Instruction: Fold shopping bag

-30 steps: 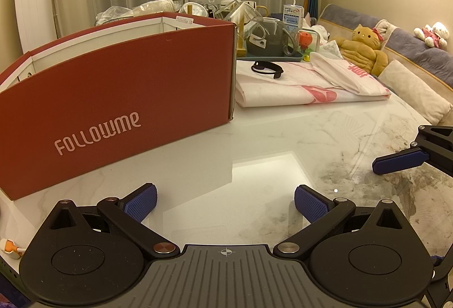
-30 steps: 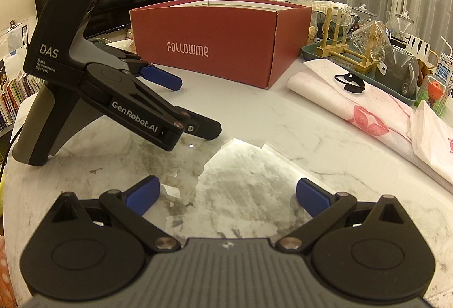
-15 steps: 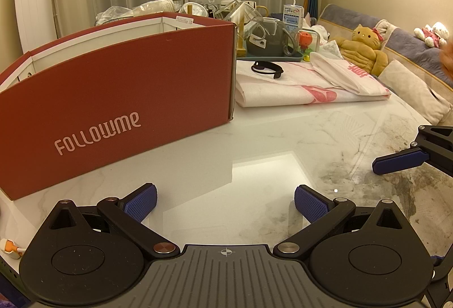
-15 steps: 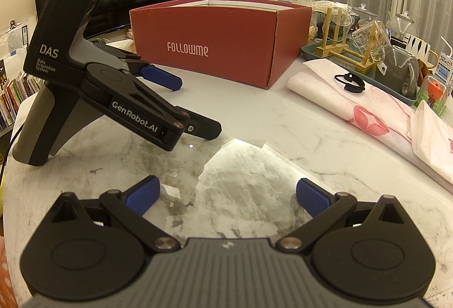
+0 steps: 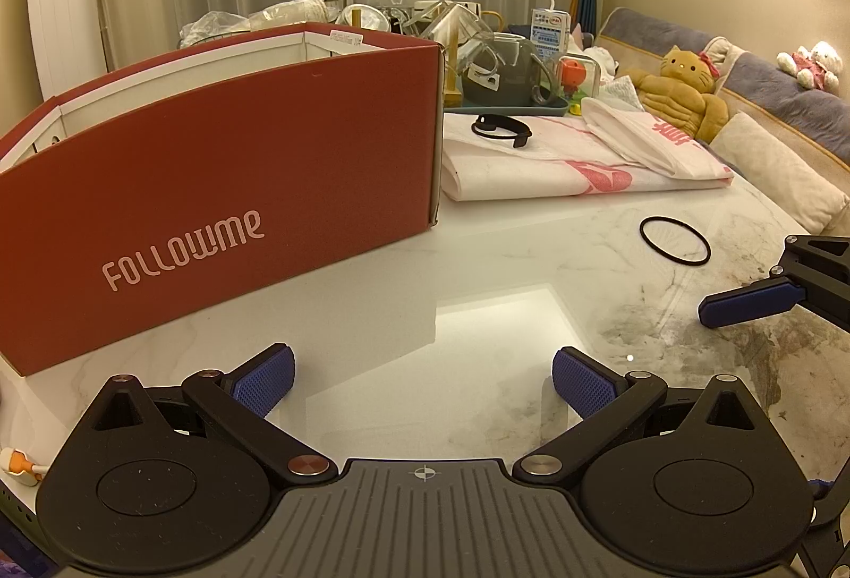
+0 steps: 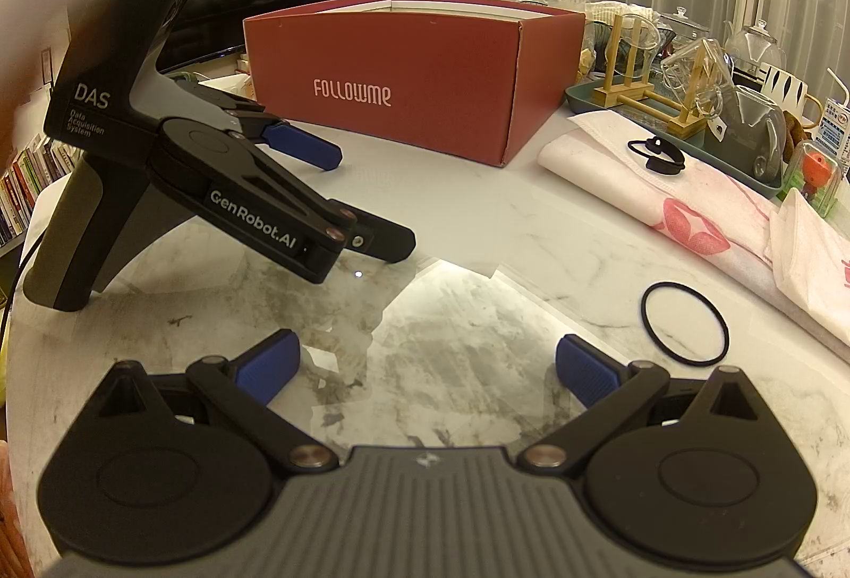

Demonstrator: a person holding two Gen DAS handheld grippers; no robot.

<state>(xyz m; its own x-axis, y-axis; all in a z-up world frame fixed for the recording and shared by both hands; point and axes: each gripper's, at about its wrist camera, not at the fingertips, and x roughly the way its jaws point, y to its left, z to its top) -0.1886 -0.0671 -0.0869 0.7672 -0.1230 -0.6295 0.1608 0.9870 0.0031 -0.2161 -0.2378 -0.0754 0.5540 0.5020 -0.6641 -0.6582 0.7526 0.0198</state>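
On the marble table (image 5: pixel 478 259), seen from the left wrist camera, the left gripper (image 5: pixel 422 379) has its two blue fingers wide apart and holds nothing. At 10 o'clock stands a red box (image 5: pixel 223 185) with the word FOLLOWME. At 1 o'clock lies the shopping bag (image 5: pixel 574 153), white with pink print, flat on the table just beside the box, and a black band (image 5: pixel 502 129) rests on it. A thin black ring (image 5: pixel 674 240) lies at 2 o'clock, near the bag but apart from it. From the right wrist camera, the right gripper (image 6: pixel 427 365) is also spread wide and empty. The left gripper (image 6: pixel 340 195) stands on the table at 10 o'clock. The red box (image 6: pixel 414 84) is at 12 o'clock, the shopping bag (image 6: pixel 690 201) at 2 o'clock, and the ring (image 6: pixel 684 324) at 3 o'clock, close to the right finger.
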